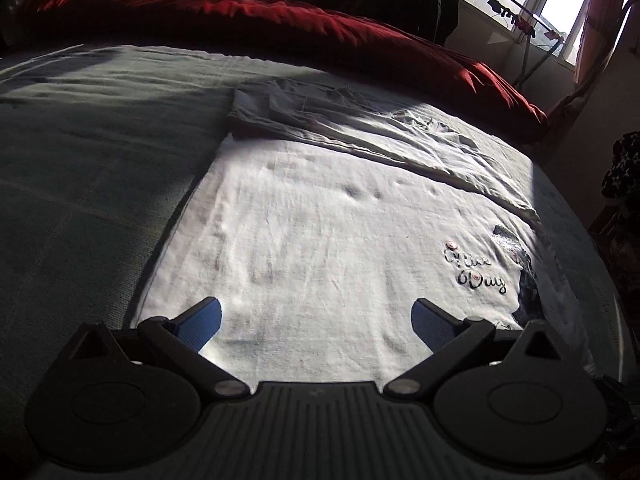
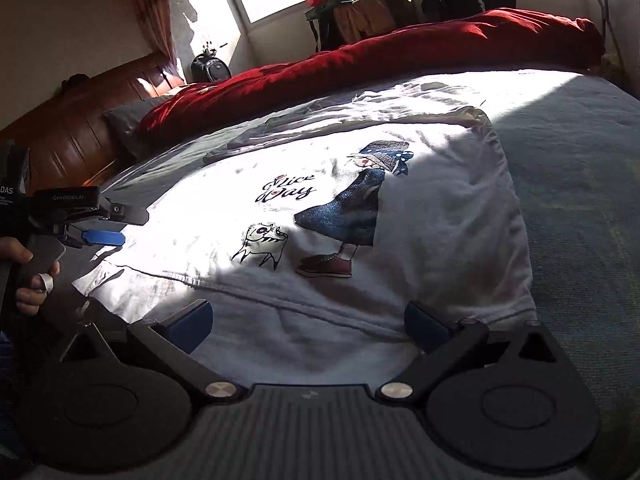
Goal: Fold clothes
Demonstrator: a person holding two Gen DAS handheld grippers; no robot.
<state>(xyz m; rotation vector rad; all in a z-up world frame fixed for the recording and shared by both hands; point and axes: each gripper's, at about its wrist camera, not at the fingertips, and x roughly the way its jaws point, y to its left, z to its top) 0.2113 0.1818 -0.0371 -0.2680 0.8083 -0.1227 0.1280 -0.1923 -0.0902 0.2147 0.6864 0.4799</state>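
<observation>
The white printed T-shirt (image 2: 360, 208) lies spread on the grey bedspread (image 1: 80, 168), soft and limp, best pinched at its near hem, with left gripper (image 1: 316, 320) and right gripper (image 2: 308, 324) both spread, holding nothing

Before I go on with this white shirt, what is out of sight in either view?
- Left wrist view: the white shirt has its near hem hidden behind the left tongs, and its print is cut short by the garment's right edge.
- Right wrist view: the right tongs cover the near hem; glare washes out the far part.
</observation>
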